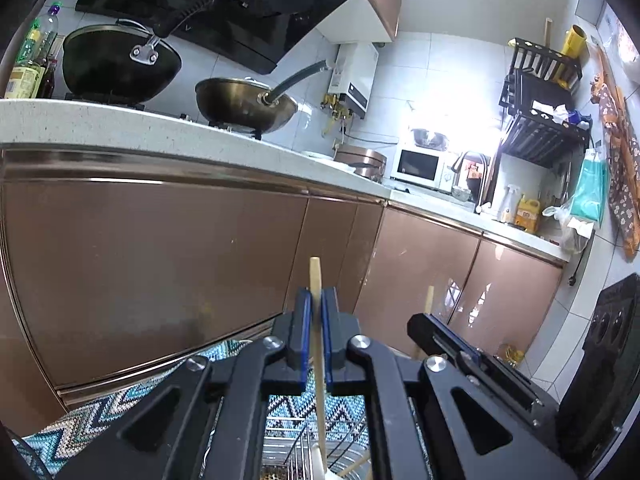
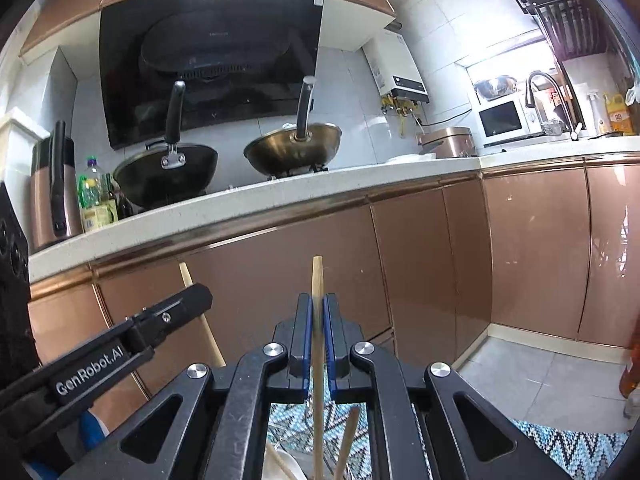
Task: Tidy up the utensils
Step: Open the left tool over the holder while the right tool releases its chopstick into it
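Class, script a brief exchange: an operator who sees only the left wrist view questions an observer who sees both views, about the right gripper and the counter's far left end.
Operator: Is the right gripper clamped?
Observer: Yes, it is shut on an upright wooden stick.
Operator: Is there anything left of the oil bottles?
Observer: A brown container with a black handle stands there on the counter.

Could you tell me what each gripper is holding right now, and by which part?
Each gripper, left and right, is shut on a thin wooden stick, left's, right's, near its upper end, a short tip showing above.
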A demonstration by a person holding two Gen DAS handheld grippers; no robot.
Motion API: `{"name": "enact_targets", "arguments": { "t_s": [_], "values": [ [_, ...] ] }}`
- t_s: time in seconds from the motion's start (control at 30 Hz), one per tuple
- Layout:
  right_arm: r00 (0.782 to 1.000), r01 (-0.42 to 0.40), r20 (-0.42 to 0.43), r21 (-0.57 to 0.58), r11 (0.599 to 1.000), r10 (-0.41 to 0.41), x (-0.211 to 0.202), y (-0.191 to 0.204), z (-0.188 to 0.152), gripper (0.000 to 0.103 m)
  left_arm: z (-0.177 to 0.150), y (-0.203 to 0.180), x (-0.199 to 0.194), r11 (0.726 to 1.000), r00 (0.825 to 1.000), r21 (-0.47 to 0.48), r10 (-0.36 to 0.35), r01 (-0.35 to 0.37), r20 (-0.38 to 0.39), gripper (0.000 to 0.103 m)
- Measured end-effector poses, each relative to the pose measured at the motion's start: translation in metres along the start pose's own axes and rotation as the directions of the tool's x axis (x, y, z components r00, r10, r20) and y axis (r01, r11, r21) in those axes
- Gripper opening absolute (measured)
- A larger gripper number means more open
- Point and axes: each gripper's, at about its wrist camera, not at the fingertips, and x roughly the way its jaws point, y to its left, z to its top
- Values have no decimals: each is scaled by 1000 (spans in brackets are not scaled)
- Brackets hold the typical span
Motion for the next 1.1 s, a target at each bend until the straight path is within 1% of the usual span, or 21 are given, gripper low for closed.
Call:
{"name": "enact_targets", "arguments": {
  "t_s": [0.17,0.23,0.3,0.43,0.5,0.57,0.6,0.63,0.73,0.8,0.83,0.87,0.93,1.0,1.1],
  "values": [
    [1000,14,-21,-1,1000,-14,-3,-1,-11,7,-4,2,2,1000,999,-2,-14,14,-29,6],
    [1000,19,-24,1,1000,-19,-5,-2,-13,9,-5,3,1,1000,999,-2,-21,21,-37,6],
    [999,20,-27,7,1000,-20,-8,-2,-13,20,-5,3,-2,1000,999,7,-26,26,-42,6],
    [999,33,-23,16,999,-33,-18,-2,-10,26,-1,4,-11,1000,999,7,-27,28,-47,7],
    [999,46,-11,21,999,-46,-29,-1,-7,31,3,7,-17,1000,999,-1,-25,25,-42,10],
    [998,59,-3,25,998,-59,-39,0,-3,36,7,10,-24,1000,999,-11,-24,24,-39,20],
    [998,69,2,25,997,-69,-47,1,0,38,9,11,-28,1000,999,-15,-23,23,-36,23],
    [997,78,4,22,997,-78,-52,2,3,39,12,12,-33,1000,999,-18,-22,22,-31,25],
    [995,101,5,12,995,-101,-68,6,11,42,19,16,-50,1000,1000,-15,-18,18,-20,26],
    [993,119,6,-2,993,-119,-83,11,16,47,24,19,-63,1000,1000,-15,-11,11,-13,29],
    [992,127,6,-8,992,-127,-89,13,17,49,27,21,-71,1000,1000,-18,-5,5,-9,33],
    [990,138,3,-16,990,-138,-97,17,19,52,28,23,-77,1000,1000,-21,0,0,-5,37],
    [988,153,-3,-23,988,-153,-108,22,20,56,31,29,-96,999,1000,-26,19,-19,7,41],
    [984,177,-22,-29,984,-177,-121,27,19,61,32,33,-112,999,999,-27,32,-32,9,44],
    [976,208,-53,-32,978,-209,-135,34,15,72,31,39,-138,998,998,-16,57,-57,-3,47]
  ]
}}
